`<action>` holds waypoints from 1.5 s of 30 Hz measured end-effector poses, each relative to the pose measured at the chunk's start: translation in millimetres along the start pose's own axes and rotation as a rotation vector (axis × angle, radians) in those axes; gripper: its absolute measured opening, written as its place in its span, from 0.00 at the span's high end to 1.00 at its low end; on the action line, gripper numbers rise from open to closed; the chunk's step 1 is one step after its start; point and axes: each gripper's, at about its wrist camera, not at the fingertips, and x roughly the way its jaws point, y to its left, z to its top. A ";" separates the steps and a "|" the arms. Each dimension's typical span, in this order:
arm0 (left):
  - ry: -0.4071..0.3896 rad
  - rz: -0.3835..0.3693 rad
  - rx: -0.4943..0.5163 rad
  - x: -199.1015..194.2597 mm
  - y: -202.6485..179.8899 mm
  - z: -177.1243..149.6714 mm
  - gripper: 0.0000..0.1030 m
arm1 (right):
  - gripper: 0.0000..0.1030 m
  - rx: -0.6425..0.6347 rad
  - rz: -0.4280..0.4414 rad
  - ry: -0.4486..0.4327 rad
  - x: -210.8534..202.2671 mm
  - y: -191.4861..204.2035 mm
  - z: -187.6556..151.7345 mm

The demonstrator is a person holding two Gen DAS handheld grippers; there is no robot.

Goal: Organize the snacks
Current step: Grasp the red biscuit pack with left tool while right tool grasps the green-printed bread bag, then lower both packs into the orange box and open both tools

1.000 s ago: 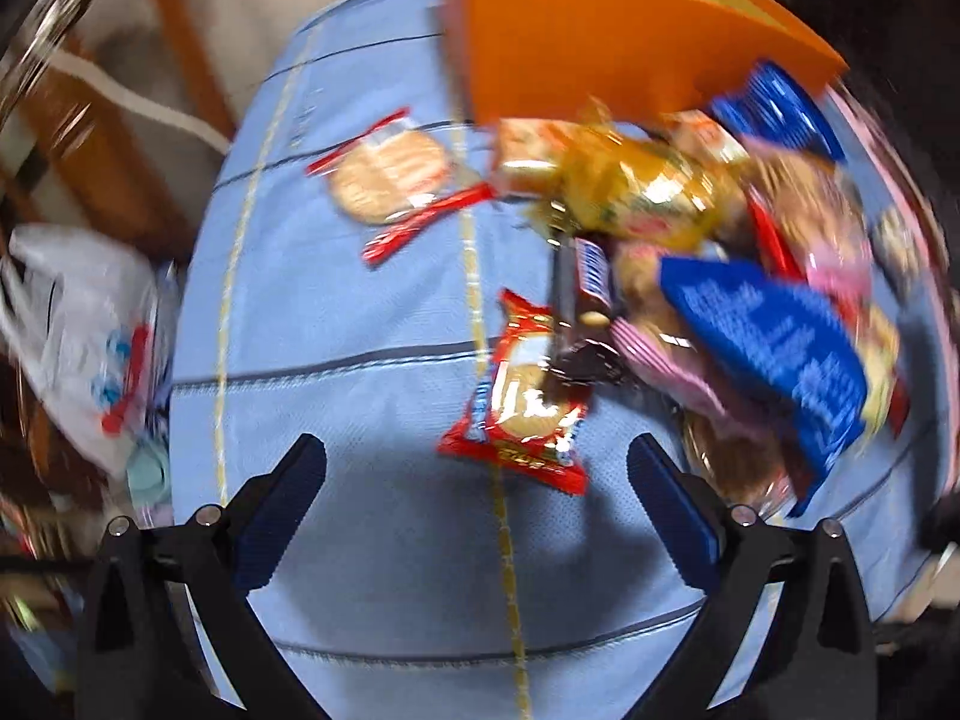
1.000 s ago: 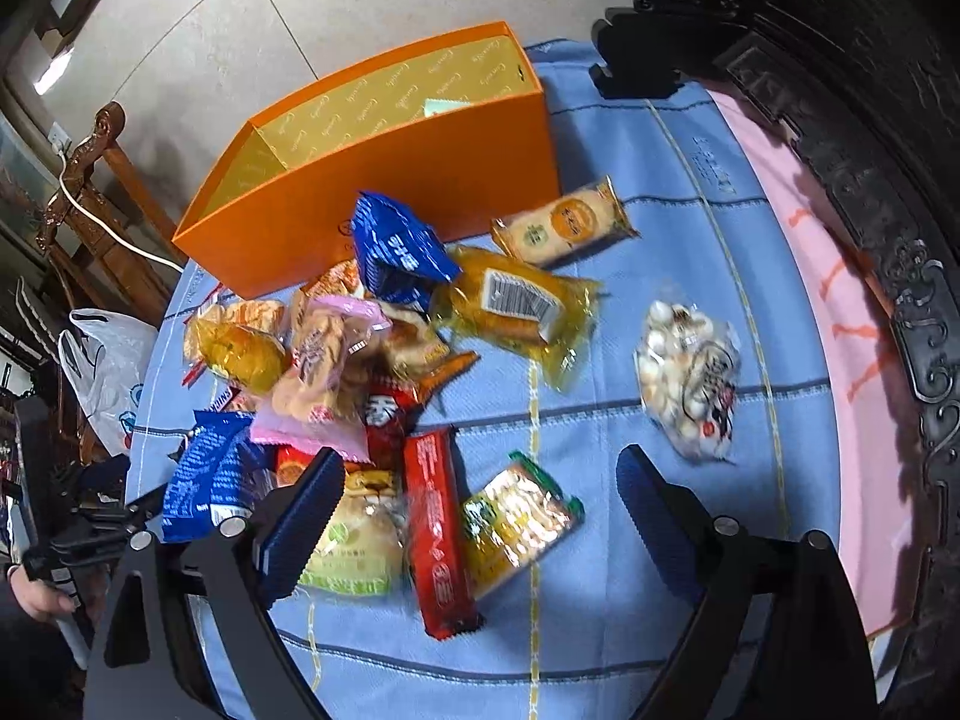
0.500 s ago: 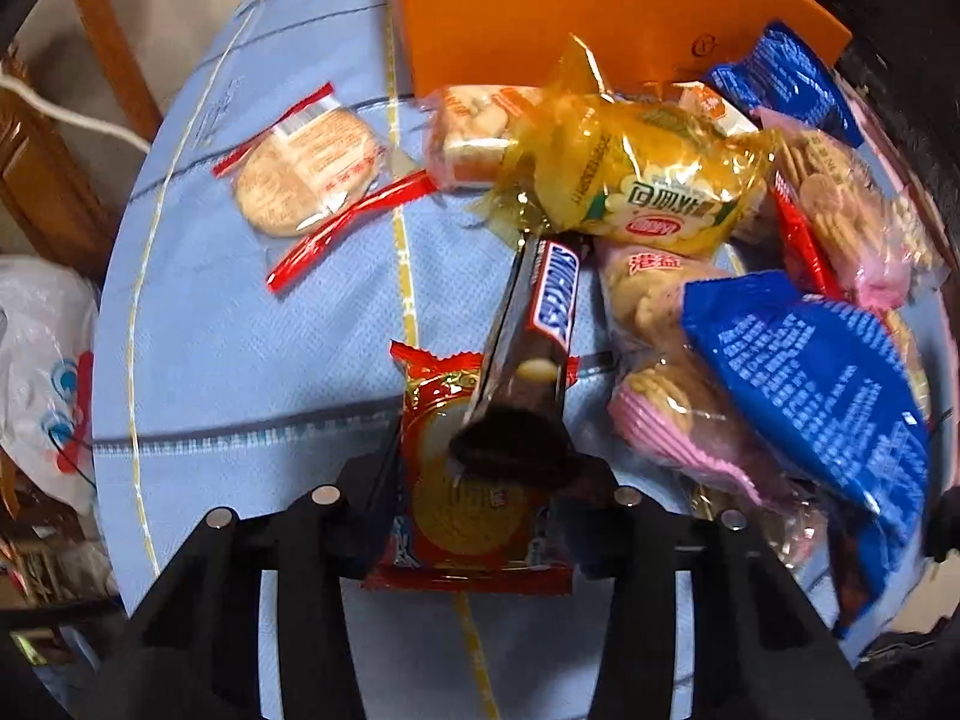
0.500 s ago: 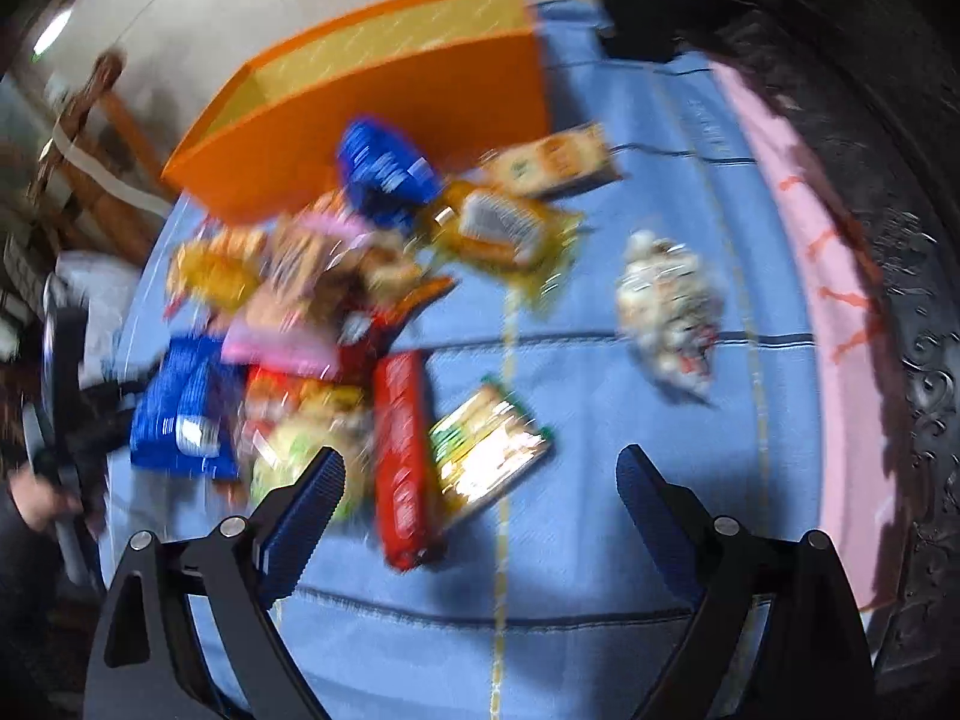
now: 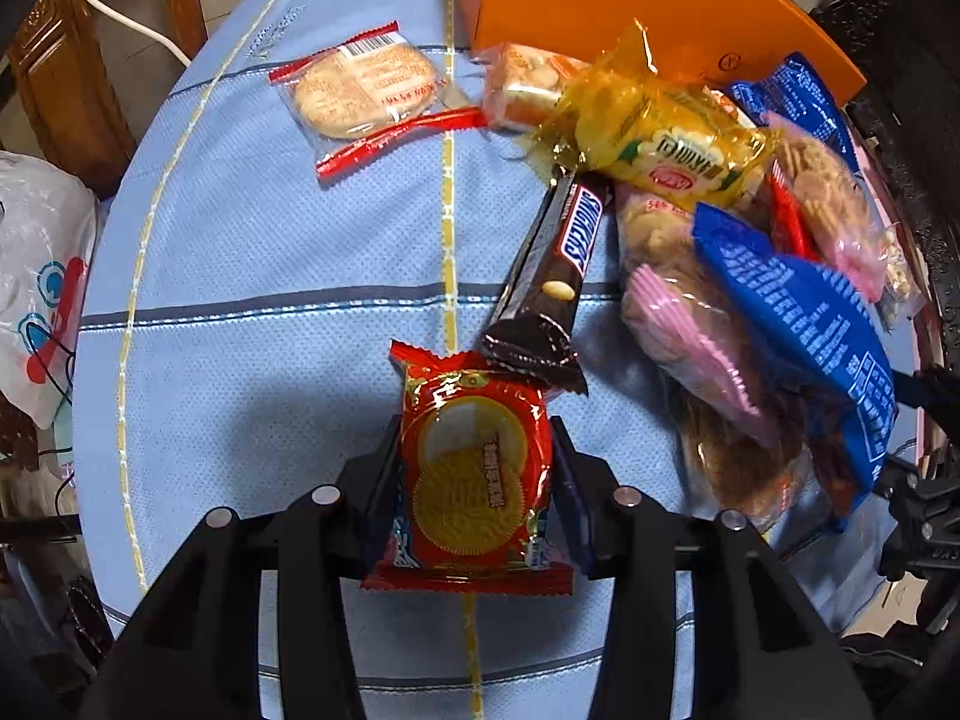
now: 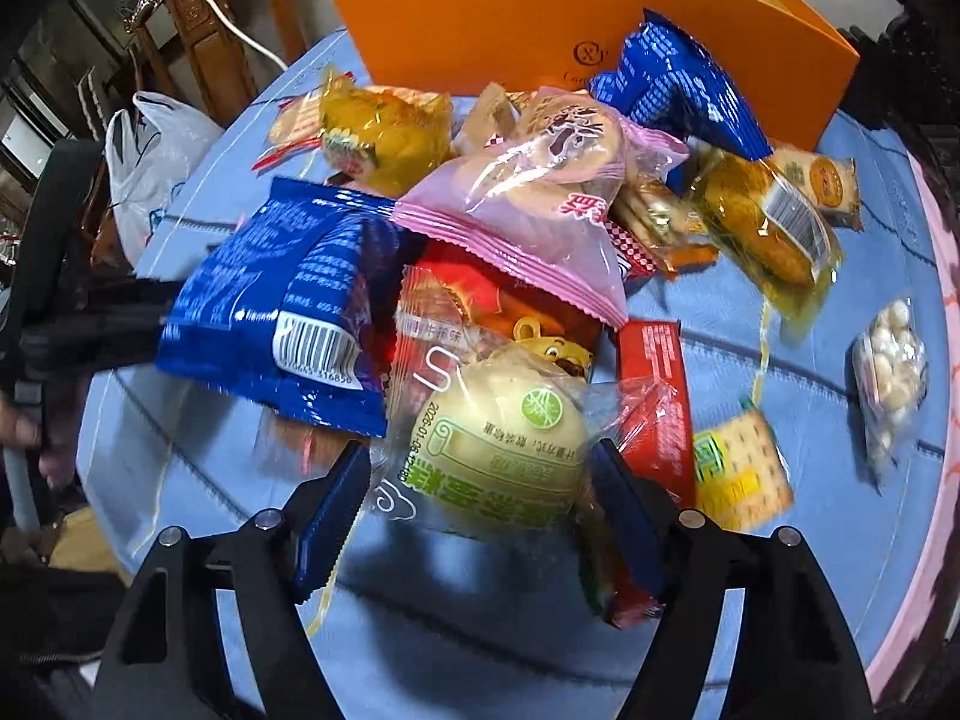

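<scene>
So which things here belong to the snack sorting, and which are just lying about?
Belongs to the job:
- red cookie packet in the left gripper
- green-labelled pastry between the right gripper fingers
- Snickers bar
- blue bag
- orange box

Lying about:
- white plastic bag
- white cable
</scene>
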 end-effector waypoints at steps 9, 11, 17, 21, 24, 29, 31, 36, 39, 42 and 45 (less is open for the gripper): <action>-0.051 -0.026 0.001 -25.7 -1.5 4.6 0.57 | 0.46 0.096 0.080 -0.052 -40.0 -30.8 -7.5; -0.081 -0.035 0.004 -42.2 1.8 4.7 0.57 | 0.46 0.127 0.098 -0.088 -58.7 -40.7 -11.1; -0.200 -0.059 -0.054 -103.2 3.0 14.0 0.57 | 0.46 0.166 0.098 -0.198 -104.5 -60.4 -10.0; -0.280 -0.062 -0.016 -134.1 -8.8 44.6 0.57 | 0.46 0.179 0.098 -0.296 -130.6 -70.4 17.5; -0.329 -0.089 0.003 -147.1 -17.1 79.0 0.57 | 0.46 0.178 0.105 -0.367 -148.5 -80.7 40.7; -0.327 -0.095 0.013 -143.0 -33.3 132.2 0.57 | 0.46 0.164 0.077 -0.440 -160.3 -92.2 89.8; -0.320 -0.070 0.018 -141.2 -41.7 151.8 0.57 | 0.46 0.156 0.063 -0.449 -160.2 -94.3 106.2; -0.304 -0.035 0.070 -129.9 -69.0 193.9 0.57 | 0.46 0.146 0.020 -0.451 -147.0 -101.6 148.6; -0.279 -0.019 0.078 -114.6 -81.0 220.0 0.57 | 0.46 0.136 0.000 -0.445 -132.2 -105.0 176.5; -0.262 0.010 0.067 -100.4 -89.7 243.3 0.57 | 0.45 0.131 -0.014 -0.418 -112.1 -104.8 203.9; -0.222 0.028 0.031 -85.7 -93.4 262.5 0.15 | 0.41 0.161 -0.047 -0.389 -92.6 -107.3 221.1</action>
